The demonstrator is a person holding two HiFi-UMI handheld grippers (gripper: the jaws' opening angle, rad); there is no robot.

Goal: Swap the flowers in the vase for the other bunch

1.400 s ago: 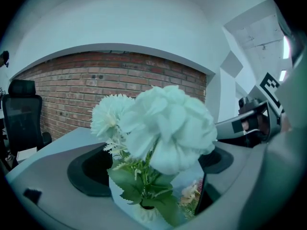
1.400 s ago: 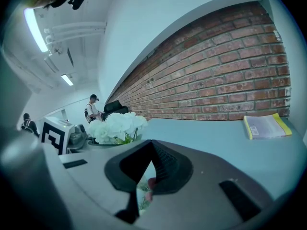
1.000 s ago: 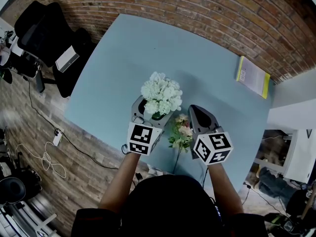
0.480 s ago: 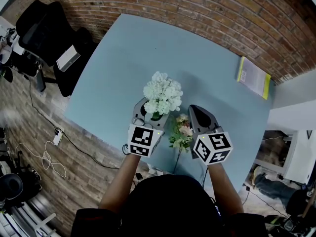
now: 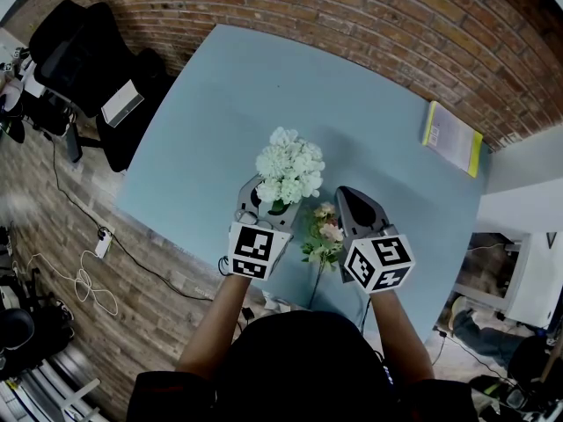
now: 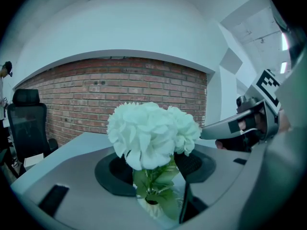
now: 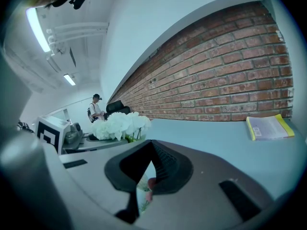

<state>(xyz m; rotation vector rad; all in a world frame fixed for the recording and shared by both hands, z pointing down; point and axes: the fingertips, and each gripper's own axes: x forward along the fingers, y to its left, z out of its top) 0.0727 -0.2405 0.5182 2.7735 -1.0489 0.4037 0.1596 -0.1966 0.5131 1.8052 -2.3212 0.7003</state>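
A bunch of white flowers [image 5: 288, 167] stands in a small clear vase [image 6: 154, 209] near the front of the blue table [image 5: 220, 104]. My left gripper [image 5: 271, 200] reaches in under the blooms. Its jaws have just been closing, and the pads now press the leafy stems [image 6: 152, 176] above the vase mouth. A pink and cream bunch [image 5: 324, 234] lies flat on the table between both grippers, stem towards me. My right gripper [image 5: 350, 197] hovers just right of that bunch, shut and empty; pink petals [image 7: 149, 183] show below its closed jaws.
A yellow-edged book [image 5: 452, 136] lies at the table's far right, near the brick wall. A black office chair [image 5: 79, 60] stands off the table's left side. A person [image 7: 96, 107] stands far back in the room.
The left jaws have narrowed around the stems, and the white blooms have shifted slightly to the right. The right gripper and the pink bunch have stayed put.
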